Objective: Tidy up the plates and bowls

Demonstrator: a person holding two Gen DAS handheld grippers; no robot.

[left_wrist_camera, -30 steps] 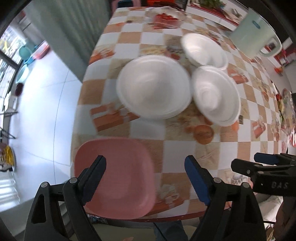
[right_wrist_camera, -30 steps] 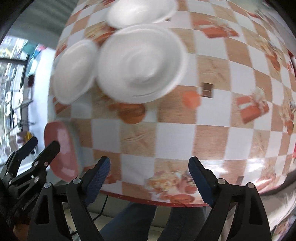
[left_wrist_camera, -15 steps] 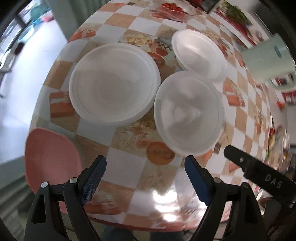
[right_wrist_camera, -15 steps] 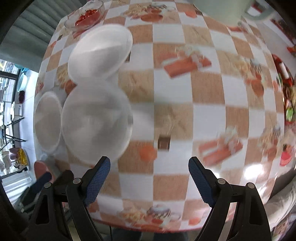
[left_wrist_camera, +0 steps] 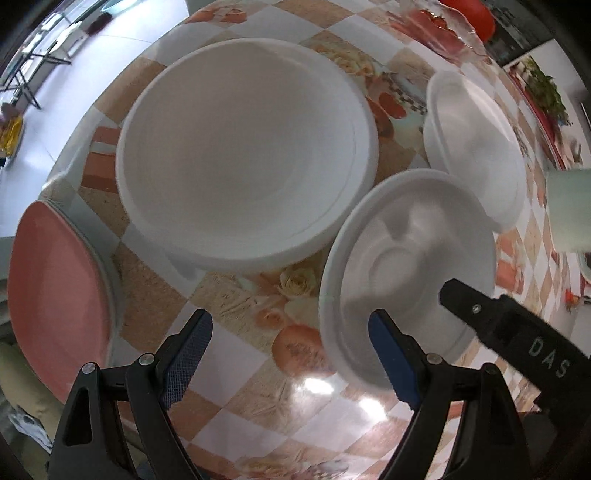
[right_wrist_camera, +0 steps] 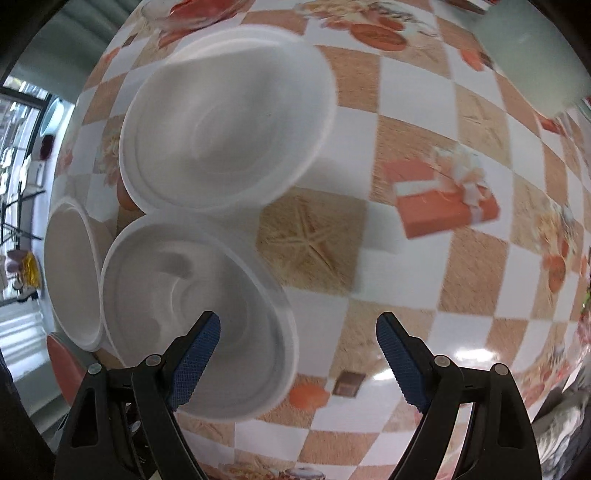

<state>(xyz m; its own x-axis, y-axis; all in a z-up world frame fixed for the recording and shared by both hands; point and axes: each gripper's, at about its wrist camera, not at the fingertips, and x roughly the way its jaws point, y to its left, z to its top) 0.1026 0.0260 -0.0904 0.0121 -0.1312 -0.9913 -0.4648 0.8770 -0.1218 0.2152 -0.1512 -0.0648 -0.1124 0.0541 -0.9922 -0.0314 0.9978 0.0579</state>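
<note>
Three white bowls stand close together on a checkered table. The large bowl (left_wrist_camera: 243, 147) is at the left; it shows at the left edge of the right wrist view (right_wrist_camera: 70, 273). The near small bowl (left_wrist_camera: 402, 258) (right_wrist_camera: 192, 306) stands in front of the far small bowl (left_wrist_camera: 476, 140) (right_wrist_camera: 229, 122). A pink plate (left_wrist_camera: 51, 288) lies at the table's near left edge. My left gripper (left_wrist_camera: 288, 350) is open over the tablecloth beside the near bowl's rim. My right gripper (right_wrist_camera: 299, 350) is open, its left finger over that bowl; it shows in the left wrist view as a black finger (left_wrist_camera: 509, 332).
A pale green jug (right_wrist_camera: 535, 55) stands at the far right. A glass dish with red food (left_wrist_camera: 436, 26) sits at the back. The table's near edge (left_wrist_camera: 258, 450) is just under the grippers. The floor (left_wrist_camera: 33, 110) lies to the left.
Both grippers have moved forward and lower over the table, so the bowls look much bigger. The right gripper now reaches over the near small bowl. Both stay open.
</note>
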